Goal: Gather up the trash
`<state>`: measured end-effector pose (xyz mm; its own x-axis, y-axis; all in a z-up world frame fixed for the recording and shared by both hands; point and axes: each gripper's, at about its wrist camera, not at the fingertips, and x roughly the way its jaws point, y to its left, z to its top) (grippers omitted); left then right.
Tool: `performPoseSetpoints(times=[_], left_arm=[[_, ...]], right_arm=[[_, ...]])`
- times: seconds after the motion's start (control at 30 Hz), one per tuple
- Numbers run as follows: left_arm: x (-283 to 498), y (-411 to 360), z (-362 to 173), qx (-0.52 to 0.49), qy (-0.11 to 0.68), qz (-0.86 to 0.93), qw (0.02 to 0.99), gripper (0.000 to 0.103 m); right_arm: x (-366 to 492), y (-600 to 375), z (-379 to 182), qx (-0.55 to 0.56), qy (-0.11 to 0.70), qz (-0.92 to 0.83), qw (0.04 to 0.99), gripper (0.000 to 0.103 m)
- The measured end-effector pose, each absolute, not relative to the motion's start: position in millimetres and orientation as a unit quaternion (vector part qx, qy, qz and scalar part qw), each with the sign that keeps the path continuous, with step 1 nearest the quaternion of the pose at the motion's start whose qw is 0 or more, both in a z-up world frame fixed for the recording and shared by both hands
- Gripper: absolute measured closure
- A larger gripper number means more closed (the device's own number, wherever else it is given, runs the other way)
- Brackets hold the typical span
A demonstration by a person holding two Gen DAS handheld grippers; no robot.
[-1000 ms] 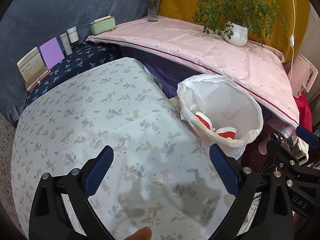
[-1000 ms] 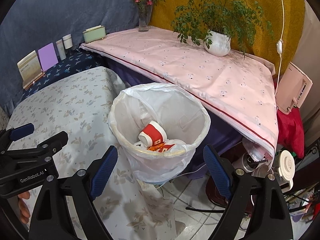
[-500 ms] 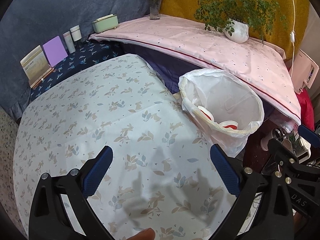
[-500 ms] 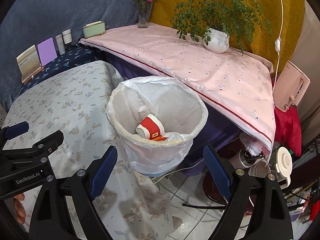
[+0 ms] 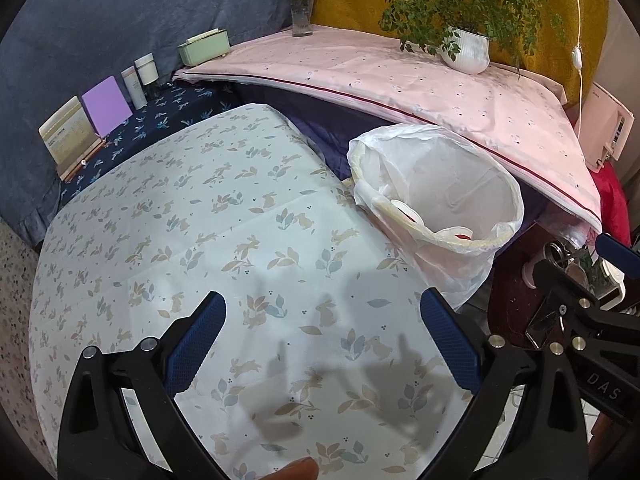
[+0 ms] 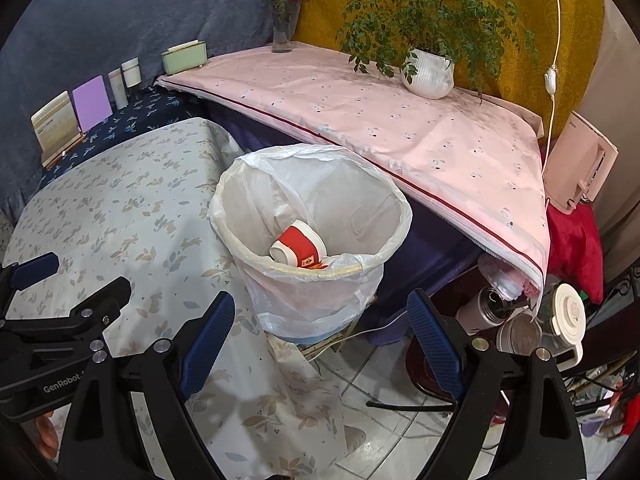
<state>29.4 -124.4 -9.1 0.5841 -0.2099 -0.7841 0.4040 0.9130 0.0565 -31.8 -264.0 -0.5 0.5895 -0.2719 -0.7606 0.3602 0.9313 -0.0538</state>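
Rabbit-print cloth lies under the empty, spread left gripper; beyond the equally spread right gripper, the bin half-hides a red cup behind its rim.

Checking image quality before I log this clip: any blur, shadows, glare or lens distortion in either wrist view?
Left wrist view: sharp, strong fisheye bending, dark corners; soft gripper shadows fall on the rabbit-print cloth. Right wrist view: equally sharp and curved, light even, no glare; red cup in the trash bin reads clearly.
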Motion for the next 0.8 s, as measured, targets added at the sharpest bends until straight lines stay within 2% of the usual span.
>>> performPoseSetpoints(times=[0.8], left_arm=[[41,-127,-10,0.095,0.426,-0.152,0.887,0.010]], right_arm=[[-32,-279,-2,0.067,0.404,-0.194,0.892,0.019]])
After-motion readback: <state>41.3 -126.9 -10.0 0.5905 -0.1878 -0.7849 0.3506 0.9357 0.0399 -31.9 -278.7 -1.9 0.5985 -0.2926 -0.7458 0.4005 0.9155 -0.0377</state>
